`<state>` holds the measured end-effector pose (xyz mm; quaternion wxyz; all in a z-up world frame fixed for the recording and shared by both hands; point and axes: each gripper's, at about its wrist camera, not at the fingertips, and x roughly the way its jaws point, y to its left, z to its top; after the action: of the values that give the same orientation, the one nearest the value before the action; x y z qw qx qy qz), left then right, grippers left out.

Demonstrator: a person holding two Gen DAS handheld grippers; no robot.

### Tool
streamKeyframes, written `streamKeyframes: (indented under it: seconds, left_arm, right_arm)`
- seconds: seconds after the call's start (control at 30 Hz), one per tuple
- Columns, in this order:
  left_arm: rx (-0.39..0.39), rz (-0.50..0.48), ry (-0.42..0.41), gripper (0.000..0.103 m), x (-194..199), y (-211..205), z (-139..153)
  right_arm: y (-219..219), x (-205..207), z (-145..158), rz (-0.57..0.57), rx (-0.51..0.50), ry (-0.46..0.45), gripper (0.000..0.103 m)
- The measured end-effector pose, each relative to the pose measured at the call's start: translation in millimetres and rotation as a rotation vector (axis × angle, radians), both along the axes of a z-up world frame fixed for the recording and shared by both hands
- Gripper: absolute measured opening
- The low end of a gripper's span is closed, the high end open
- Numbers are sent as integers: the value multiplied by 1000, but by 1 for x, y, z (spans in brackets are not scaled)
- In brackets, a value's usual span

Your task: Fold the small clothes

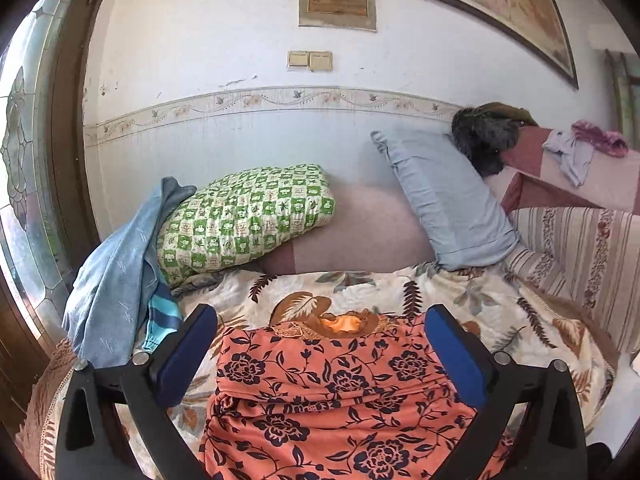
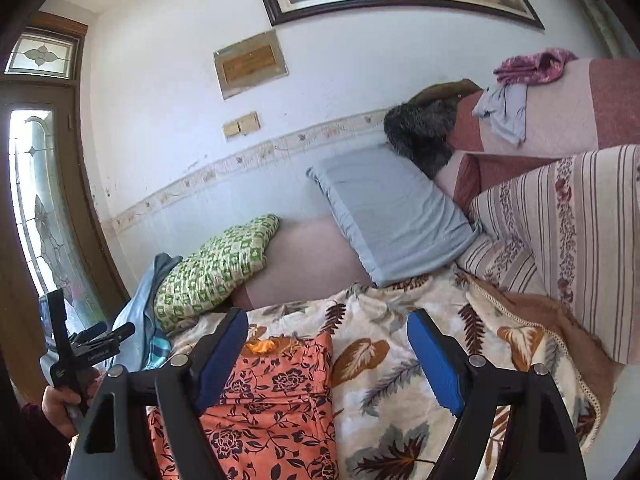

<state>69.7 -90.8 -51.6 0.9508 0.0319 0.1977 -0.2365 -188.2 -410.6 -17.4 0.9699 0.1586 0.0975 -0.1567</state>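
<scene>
An orange garment with dark flowers [image 1: 328, 392] lies partly folded on a leaf-print blanket [image 1: 360, 288] on the bed. My left gripper [image 1: 320, 344] is open, its blue pads on either side of the garment, above it. In the right wrist view the same garment [image 2: 272, 412] lies at lower left. My right gripper [image 2: 328, 356] is open and empty over the garment's right edge and the blanket [image 2: 400, 360]. The left hand-held gripper body [image 2: 80, 356] shows at far left there, but not its jaws.
A green checked pillow [image 1: 244, 220], a blue cloth pile [image 1: 116, 264] and a grey-blue pillow [image 1: 448, 200] lie at the back by the wall. A striped cushion [image 2: 560, 248] and pink sofa with loose clothes [image 2: 532, 68] stand right. A glass door [image 2: 40, 208] is left.
</scene>
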Motion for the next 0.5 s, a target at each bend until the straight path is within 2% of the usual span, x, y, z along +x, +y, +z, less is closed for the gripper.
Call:
streamKeyframes:
  seconds: [0.13,0.23,0.37,0.47,0.5]
  left_arm:
    - [-6,48,-25,103,-16,34,12]
    - [41,104,-27,103,-23,60,8]
    - [83,143,48,103,-27,100,-19]
    - [133,204,126,103,-29,125,-48]
    - [150,222,157,103,-29,132,-60]
  right_arm:
    - [18,-14,23,20,-13,-66,85]
    - [22,-12,18,48,5,-53,85]
    - [6,-3,-11,68,126,-9,85]
    - [-11,12,-48,71,245,73,82]
    - [-18,19,-62,69,285,105,76]
